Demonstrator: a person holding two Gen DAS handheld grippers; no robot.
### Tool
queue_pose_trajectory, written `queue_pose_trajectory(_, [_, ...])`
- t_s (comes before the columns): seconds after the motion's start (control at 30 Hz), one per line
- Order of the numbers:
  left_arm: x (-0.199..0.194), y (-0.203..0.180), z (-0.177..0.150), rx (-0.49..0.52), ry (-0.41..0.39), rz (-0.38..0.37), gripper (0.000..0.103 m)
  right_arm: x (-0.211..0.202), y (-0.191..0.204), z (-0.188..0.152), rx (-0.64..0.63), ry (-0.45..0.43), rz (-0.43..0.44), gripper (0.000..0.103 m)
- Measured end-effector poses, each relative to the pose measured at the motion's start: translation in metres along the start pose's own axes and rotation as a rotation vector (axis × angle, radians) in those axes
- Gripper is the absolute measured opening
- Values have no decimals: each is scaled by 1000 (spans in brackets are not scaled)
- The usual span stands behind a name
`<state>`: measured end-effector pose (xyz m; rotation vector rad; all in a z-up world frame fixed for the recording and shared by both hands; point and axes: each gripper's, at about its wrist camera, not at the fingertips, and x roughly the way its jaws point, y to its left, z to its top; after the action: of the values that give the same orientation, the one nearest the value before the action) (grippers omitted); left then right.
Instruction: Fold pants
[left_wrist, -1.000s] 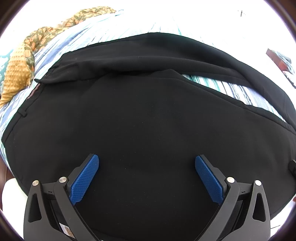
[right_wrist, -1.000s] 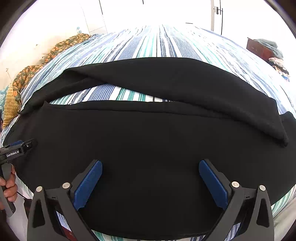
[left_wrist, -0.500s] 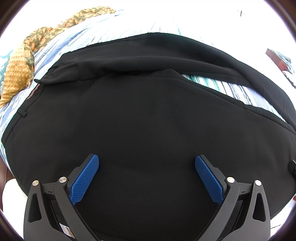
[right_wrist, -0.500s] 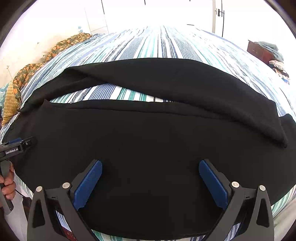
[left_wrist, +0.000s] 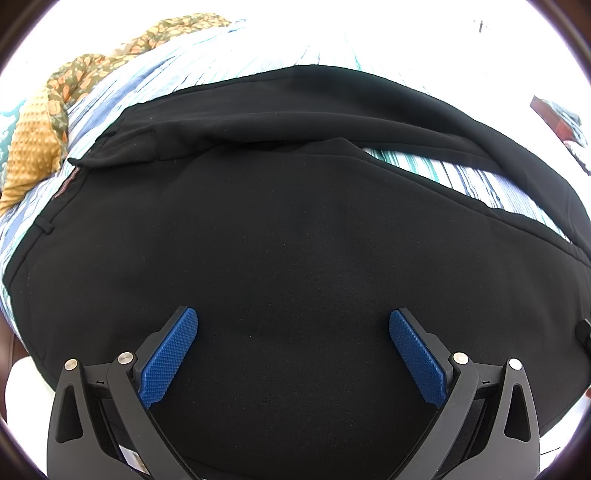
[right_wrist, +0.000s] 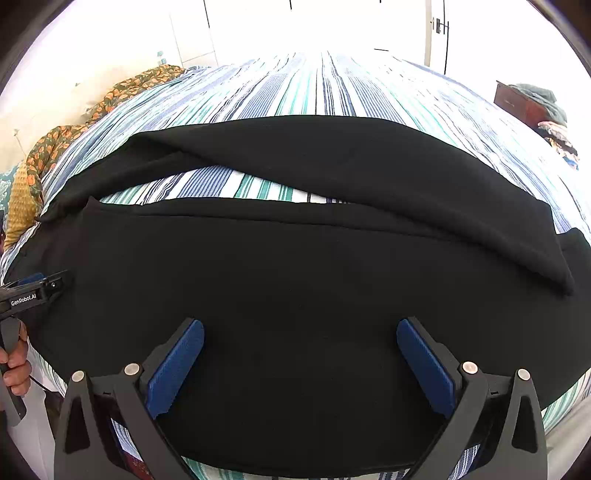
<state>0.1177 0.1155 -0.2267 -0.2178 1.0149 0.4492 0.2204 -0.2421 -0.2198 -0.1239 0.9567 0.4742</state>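
Observation:
Black pants (left_wrist: 280, 229) lie spread flat on a striped bed, waist to the left, the two legs running right with a strip of sheet between them. They also show in the right wrist view (right_wrist: 295, 266). My left gripper (left_wrist: 293, 321) is open and empty, hovering over the hip area of the near leg. My right gripper (right_wrist: 300, 330) is open and empty over the near leg, closer to the hem end. The left gripper's tip (right_wrist: 40, 291) shows at the right wrist view's left edge, held by a hand.
The striped bedsheet (right_wrist: 317, 85) extends far beyond the pants. An orange floral blanket (left_wrist: 40, 147) lies bunched at the far left. A dark wooden piece of furniture with clothes (right_wrist: 528, 103) stands at the far right. The bed's near edge is just below the grippers.
The right wrist view has shifted slightly, the pants sitting a little lower in the frame. The left gripper has not visibly moved. Both grippers stay open.

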Motion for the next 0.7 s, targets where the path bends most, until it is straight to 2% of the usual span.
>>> queue_pose_trajectory(0.2, [0, -1, 1, -1, -1, -4, 103, -3, 2, 2, -19, 9, 1, 103])
queue_pose_trajectory(0.3, [0, 0, 2, -1, -2, -2, 103, -11, -3, 6, -7, 4, 35, 103])
queue_pose_trajectory(0.4, [0, 0, 2, -1, -2, -3, 103, -26, -16, 9, 75, -63, 108, 103])
queue_pose_trajectory(0.6, [2, 2, 5, -2, 1, -6, 103, -59, -48, 16, 198, -223, 140, 103])
queue_pose_trajectory(0.7, [0, -1, 3, -1, -1, -1, 103, -54, -74, 11, 346, -202, 256, 103])
